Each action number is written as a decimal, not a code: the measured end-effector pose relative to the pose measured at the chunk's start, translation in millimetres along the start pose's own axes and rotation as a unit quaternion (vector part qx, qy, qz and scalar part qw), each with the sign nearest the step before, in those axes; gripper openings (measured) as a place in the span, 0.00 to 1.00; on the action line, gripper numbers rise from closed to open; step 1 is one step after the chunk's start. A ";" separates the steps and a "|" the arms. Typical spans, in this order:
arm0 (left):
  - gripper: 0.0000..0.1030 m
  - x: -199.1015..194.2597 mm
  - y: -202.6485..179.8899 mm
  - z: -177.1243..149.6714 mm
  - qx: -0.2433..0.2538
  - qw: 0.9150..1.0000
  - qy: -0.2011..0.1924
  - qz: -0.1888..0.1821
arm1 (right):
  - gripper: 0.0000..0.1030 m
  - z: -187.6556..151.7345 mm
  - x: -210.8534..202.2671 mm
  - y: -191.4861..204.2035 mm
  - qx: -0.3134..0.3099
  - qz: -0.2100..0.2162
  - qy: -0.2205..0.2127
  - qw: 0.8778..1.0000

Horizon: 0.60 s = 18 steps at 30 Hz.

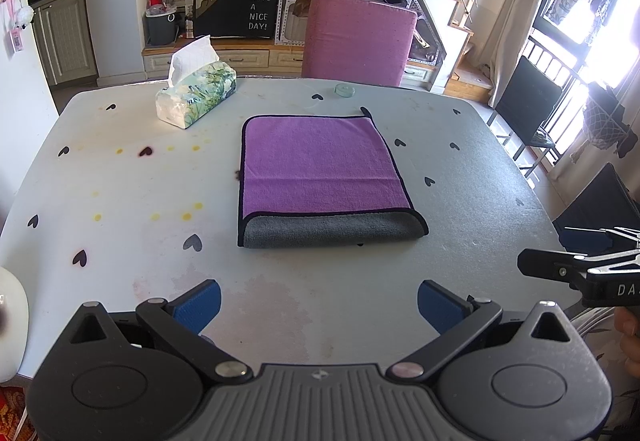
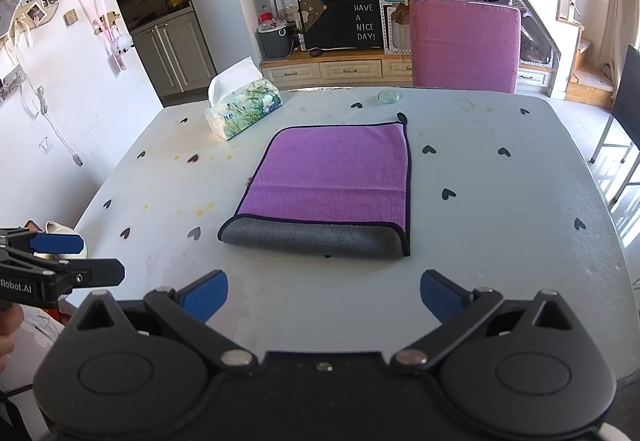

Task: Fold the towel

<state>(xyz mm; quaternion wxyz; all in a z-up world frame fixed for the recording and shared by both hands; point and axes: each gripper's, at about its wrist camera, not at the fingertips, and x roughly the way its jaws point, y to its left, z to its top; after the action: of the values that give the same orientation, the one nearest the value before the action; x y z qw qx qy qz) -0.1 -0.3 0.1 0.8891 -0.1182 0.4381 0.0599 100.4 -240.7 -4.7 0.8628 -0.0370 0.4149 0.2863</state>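
the towel (image 1: 320, 169) lies flat near the middle of the tabletop (image 1: 480, 201), already folded over once: the purple face is on top and a grey band of the underside shows along the near edge, where the fold rounds over. it looks set square to the person so that either side edge can be taken for another fold, which i judge to be the likely next step if one is wanted. the left gripper (image 1: 318, 307) and the right gripper (image 2: 324, 297) both hang over the near part of the tabletop, short of the towel and not touching it, each with its blue pads spread wide and nothing between them. beyond the towel sit a tissue box (image 1: 198, 93) to the far left and a small clear round lid (image 1: 345, 90) near the far edge, both well apart from it, with a pink chair (image 1: 358, 37) behind the tabletop. the right wrist view alone shows the wall with photos and a white cup (image 2: 64, 237) by the left gripper; the left wrist view alone shows the bright window.
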 end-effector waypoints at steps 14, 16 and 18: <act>1.00 0.0 -0.1 -0.1 0.000 1.000 0.000 0.000 | 1.00 2.3 -2.4 -0.7 0.000 0.000 0.001 1.000; 1.00 0.0 0.0 0.0 0.000 1.000 0.000 0.000 | 1.00 1.8 -2.0 -0.6 0.000 0.000 0.000 1.000; 1.00 -0.1 -0.1 0.0 0.000 1.000 0.000 0.000 | 1.00 2.4 -2.5 -0.7 0.000 0.000 0.001 1.000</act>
<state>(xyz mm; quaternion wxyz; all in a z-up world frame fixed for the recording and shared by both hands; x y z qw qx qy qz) -0.2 -0.4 0.2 0.8893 -0.1182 0.4378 0.0600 101.2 -241.7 -1.4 0.8627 -0.0371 0.4155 0.2858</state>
